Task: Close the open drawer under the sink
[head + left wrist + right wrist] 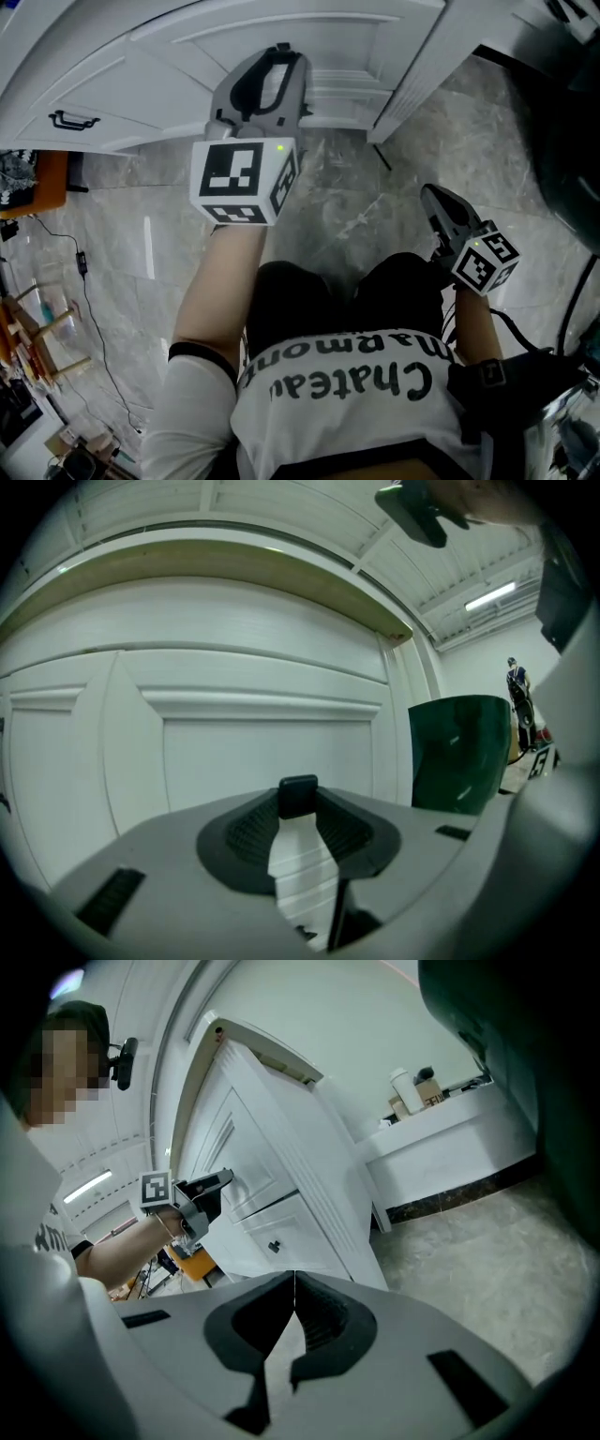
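The white drawer front (281,33) under the sink fills the top of the head view; its tan upper edge (234,562) shows in the left gripper view. My left gripper (277,61) is up against this panel. Its jaws (298,799) are shut on a small black handle (298,789), with the white panel close behind. The right gripper view catches the same gripper (214,1185) at the cabinet. My right gripper (433,195) hangs low over the floor at the right, away from the cabinet. Its tips (294,1283) meet, with nothing between them.
A lower drawer with a black pull (73,120) sits at the left, and another black knob (274,1246) shows on the cabinet. A white post (412,84) and a dark green bin (459,752) stand to the right. Grey marble floor (356,206) lies below, with an orange thing (42,183) and cables at the left.
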